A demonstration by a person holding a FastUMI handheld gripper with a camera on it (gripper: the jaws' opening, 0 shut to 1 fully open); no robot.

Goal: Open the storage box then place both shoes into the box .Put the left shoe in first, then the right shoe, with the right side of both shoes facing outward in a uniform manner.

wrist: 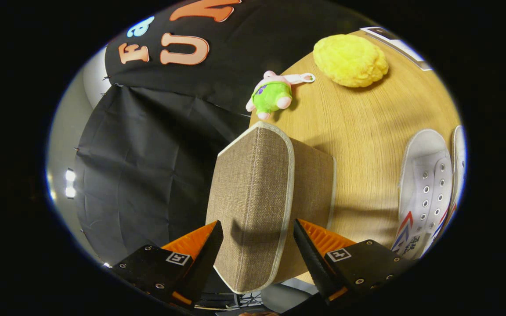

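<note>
Gripper (257, 235) is spread wide, w/ the storage box (257, 193) sitting between its two fingers. Left finger tip looks right at the box's left face; right finger tip sits close to the lid's pale-trimmed edge. Can't tell if either finger actually touches, so no firm grip can be called.

Box is tan woven fabric w/ pale piping along the edges. Its broad panel, prob. the lid, faces the gripper and runs from between the fingers to well ahead of them. A second, darker side of the box shows on the right of that panel. Box stands at the near-left edge of the worktop (367, 127), which is light wood.

Right of the gripper, beyond the right finger: two white shoes (426, 184) lying side by side on the worktop, touching or nearly so. The nearer one shows metal eyelets and red/blue stripes on its side. The farther one (458, 158) is mostly cut off.

Ahead of the box, at the worktop's edge: a small plush toy (272, 94), green body w/ pink limbs, lying down. Farther ahead and to the right, a yellow fluffy pad (350, 60), apart from the toy.

Left of the box and beyond it: black cloth wall (147, 158).
</note>
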